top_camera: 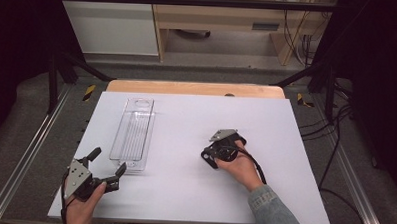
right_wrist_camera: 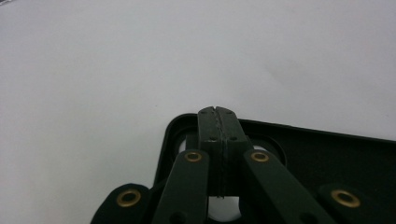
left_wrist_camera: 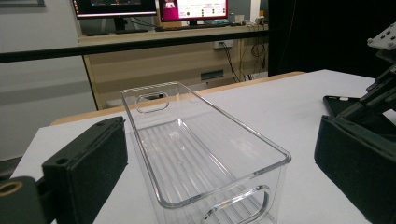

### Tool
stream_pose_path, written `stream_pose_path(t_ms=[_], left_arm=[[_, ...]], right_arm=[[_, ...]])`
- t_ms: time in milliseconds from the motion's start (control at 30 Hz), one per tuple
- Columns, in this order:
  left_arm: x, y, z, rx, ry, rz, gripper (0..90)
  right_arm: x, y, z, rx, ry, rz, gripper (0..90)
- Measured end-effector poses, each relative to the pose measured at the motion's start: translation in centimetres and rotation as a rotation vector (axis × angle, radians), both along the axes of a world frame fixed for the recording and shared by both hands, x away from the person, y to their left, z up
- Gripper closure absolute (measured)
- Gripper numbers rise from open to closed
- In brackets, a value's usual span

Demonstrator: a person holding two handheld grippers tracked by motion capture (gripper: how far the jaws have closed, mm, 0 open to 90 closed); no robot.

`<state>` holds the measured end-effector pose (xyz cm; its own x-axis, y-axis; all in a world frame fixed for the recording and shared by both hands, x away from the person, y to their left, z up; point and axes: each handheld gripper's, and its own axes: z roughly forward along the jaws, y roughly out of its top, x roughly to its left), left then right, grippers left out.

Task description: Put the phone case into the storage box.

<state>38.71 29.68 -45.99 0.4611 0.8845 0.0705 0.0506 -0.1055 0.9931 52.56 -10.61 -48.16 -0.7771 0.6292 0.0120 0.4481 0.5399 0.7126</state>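
A long clear plastic bin (top_camera: 134, 132) lies lengthwise on the left of the white table (top_camera: 184, 181). My left gripper (top_camera: 109, 160) sits at the bin's near end, open, with its jaws spread either side of that end and not touching it. In the left gripper view the bin (left_wrist_camera: 201, 154) runs away between the two black pads (left_wrist_camera: 93, 163). My right gripper (top_camera: 216, 148) rests at the table's middle right, tilted down over a flat black phone case (top_camera: 208, 157). Its jaws (right_wrist_camera: 217, 112) are shut together above the case's camera cutout corner (right_wrist_camera: 327, 149), with nothing seen between them.
The white sheet covers a wooden tabletop (top_camera: 195, 88) whose far edge shows. A metal frame (top_camera: 190, 0) surrounds the table and cables (top_camera: 335, 142) hang at the right. Monitors (left_wrist_camera: 154, 8) stand on a far desk.
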Motion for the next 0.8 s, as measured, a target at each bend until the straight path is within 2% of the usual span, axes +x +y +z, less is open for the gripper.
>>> stream_pose_path(t_ms=[333,800], left_arm=[[0.0,0.0,0.0,0.005,0.001,-0.003,2.4],[0.0,-0.1,0.0,0.003,0.003,-0.006,2.4]], right_arm=[[0.8,-0.2,-0.2,0.027,-0.005,-0.059,90.0],[1.9,0.2,0.0,0.03,-0.022,-0.12,90.0]])
